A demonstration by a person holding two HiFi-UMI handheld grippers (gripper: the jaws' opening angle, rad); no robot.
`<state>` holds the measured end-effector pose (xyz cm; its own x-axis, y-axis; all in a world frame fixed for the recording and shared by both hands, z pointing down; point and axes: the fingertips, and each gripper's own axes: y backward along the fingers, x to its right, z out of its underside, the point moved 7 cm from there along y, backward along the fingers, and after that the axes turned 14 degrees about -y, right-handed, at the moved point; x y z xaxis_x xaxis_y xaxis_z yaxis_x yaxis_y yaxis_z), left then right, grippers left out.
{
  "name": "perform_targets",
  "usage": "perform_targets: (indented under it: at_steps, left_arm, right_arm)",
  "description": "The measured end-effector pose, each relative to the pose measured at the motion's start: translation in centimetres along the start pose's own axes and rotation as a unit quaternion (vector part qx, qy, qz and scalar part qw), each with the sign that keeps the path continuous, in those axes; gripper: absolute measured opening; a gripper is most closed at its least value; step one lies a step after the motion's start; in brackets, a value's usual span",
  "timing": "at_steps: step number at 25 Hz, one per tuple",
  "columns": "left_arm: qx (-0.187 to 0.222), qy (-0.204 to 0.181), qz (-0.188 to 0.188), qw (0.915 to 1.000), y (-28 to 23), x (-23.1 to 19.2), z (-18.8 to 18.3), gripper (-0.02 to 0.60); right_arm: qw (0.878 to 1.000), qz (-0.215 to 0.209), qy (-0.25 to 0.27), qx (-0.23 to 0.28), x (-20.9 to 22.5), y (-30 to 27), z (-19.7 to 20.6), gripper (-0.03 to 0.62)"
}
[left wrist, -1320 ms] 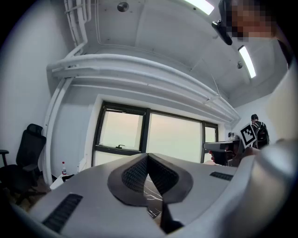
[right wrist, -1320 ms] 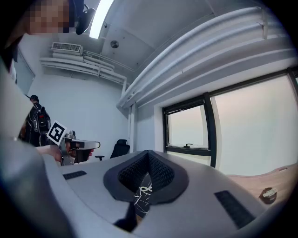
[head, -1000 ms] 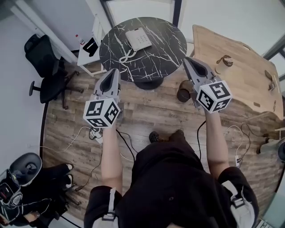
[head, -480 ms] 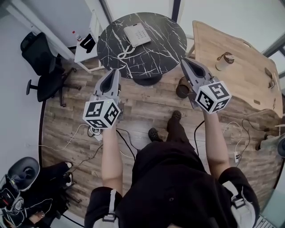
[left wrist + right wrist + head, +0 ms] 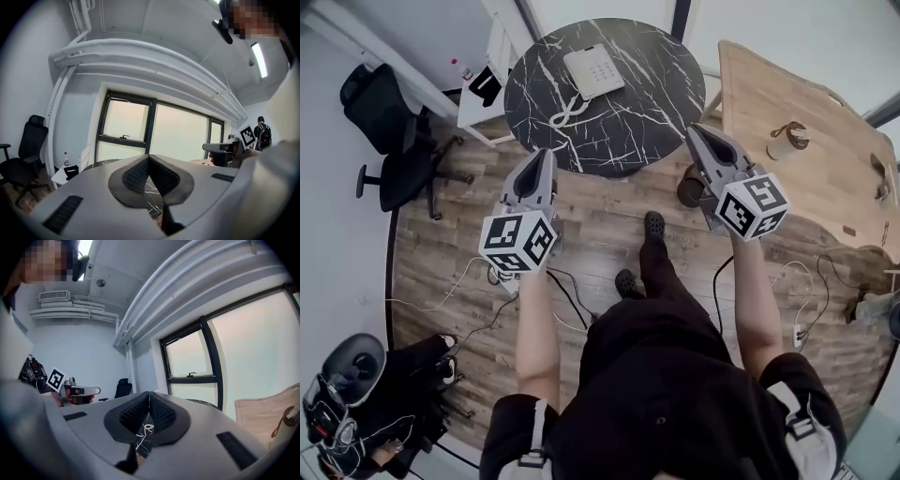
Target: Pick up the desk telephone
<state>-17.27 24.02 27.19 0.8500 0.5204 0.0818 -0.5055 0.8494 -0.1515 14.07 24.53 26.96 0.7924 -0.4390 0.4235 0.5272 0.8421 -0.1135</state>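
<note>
A: On the far part of the round marble worktop (image 5: 656, 112) sits the desk telephone (image 5: 593, 72), its coiled cord (image 5: 565, 112) trailing toward the near rim. Why no contact yet?

B: Both units are short of the worktop, over the wooden floor (image 5: 609, 234). Left gripper (image 5: 546, 153): fingers pressed together, nothing between them. Right gripper (image 5: 694, 129): likewise closed and empty. Judgement: closed fingers suit the approach and must spread before the telephone can be taken.
</note>
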Motion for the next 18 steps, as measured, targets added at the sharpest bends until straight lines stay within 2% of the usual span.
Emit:
perform_targets:
  at_steps: [8, 18]
  left_arm:
    - [-0.007, -0.009, -0.026, 0.9996, -5.9, -3.3, -1.7, 0.014]
    - [-0.011, -0.019, -0.062, 0.9978, -12.3, -4.9, -3.7, 0.015]
  right_arm:
    - [1.000, -0.029, 0.009, 0.000, 3.3, -7.7, -3.9, 0.029]
    - [0.998, -0.064, 0.013, -0.002, 8.2, -14.6, -8.0, 0.029]
